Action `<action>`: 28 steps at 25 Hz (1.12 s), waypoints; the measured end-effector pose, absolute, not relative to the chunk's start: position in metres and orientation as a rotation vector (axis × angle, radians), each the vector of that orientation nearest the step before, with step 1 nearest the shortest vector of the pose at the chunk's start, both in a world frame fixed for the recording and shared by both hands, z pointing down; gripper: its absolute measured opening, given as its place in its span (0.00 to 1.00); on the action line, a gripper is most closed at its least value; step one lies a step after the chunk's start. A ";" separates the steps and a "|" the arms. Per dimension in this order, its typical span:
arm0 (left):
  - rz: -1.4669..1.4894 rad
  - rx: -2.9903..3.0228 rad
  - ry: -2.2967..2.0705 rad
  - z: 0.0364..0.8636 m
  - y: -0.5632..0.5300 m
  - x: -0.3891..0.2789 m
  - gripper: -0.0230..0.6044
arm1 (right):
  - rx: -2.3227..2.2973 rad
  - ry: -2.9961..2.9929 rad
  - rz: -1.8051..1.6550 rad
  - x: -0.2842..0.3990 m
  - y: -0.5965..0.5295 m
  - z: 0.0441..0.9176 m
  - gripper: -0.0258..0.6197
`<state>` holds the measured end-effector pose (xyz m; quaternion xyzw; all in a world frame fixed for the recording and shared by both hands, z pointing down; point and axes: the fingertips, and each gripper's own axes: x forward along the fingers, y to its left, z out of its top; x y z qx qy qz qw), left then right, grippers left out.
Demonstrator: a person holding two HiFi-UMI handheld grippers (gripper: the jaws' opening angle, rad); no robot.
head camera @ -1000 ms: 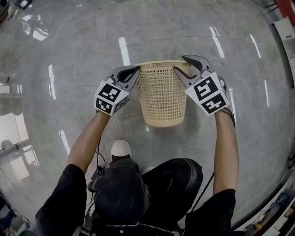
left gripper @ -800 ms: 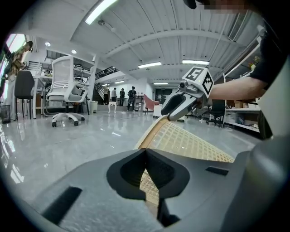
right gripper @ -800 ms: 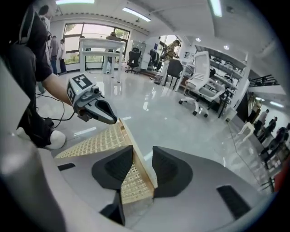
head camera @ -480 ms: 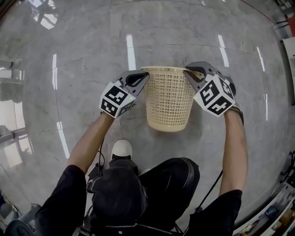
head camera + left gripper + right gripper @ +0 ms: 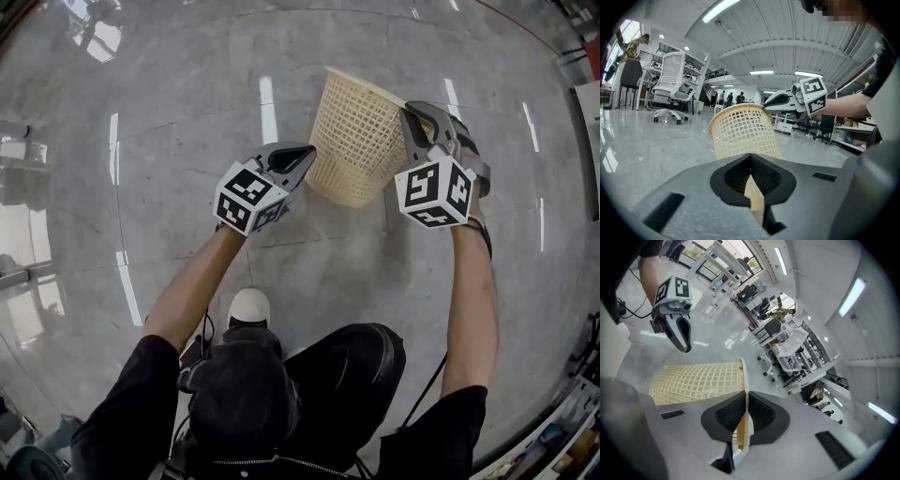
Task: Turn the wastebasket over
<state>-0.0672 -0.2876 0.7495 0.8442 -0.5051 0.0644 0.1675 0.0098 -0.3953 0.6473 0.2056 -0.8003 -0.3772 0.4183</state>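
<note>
Head view, wastebasket (image 5: 356, 141) tipped, right gripper view, right tool (image 5: 744, 398) pinching rim

Both arms are stretched forward, the left arm (image 5: 186, 286) angled inward and the right arm (image 5: 467, 300) straight. The left tongs (image 5: 304, 153) have their jaws together and empty. The right tongs (image 5: 414, 122) pinch the basket (image 5: 354, 136) rim.

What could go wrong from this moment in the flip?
The right gripper pinches only the thin rim of the tilted wastebasket; it could slip or swing free. The left gripper sits by the lower wall, its hold unclear; if loose, the turn rests on one pinch.
</note>
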 end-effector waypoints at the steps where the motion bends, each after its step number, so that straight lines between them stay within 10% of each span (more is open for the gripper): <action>1: 0.170 2.393 -1.442 0.752 -0.292 -0.065 0.04 | 0.556 -1.990 -0.977 0.009 -0.393 0.644 0.07; 28: 0.265 2.526 -1.445 0.783 -0.209 -0.058 0.20 | 0.197 -2.030 -0.982 0.022 -0.177 0.732 0.09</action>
